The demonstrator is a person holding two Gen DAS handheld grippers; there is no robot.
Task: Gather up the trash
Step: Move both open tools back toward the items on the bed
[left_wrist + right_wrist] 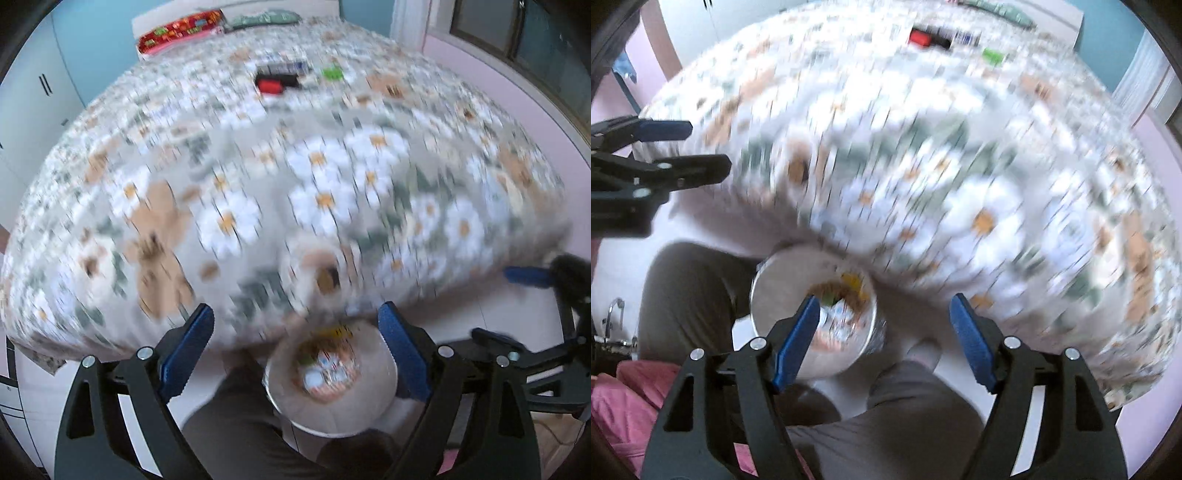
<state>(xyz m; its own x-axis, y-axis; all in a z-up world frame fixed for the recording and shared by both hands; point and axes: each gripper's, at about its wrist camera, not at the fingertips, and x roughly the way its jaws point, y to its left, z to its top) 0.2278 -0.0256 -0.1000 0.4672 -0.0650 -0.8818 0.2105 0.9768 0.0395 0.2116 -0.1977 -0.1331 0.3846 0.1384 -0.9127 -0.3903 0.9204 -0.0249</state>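
Both views are blurred by motion. A white trash bin (332,410) with colourful wrappers inside stands on the floor at the foot of the bed; it also shows in the right wrist view (783,288). My left gripper (295,354) is open and empty, right above the bin. My right gripper (882,339) is open and empty, just right of the bin. On the far part of the bed lie a red and black item (275,84), a green item (333,72) and a blue-white item (284,65). The red item (919,37) and green item (993,56) show in the right view too.
The bed (258,206) has a daisy-print cover. A red patterned pillow (177,31) lies at its head. The person's grey-trousered legs (908,417) stand beside the bin. Pink cloth (624,402) lies at the lower left. The other gripper (665,147) reaches in from the left.
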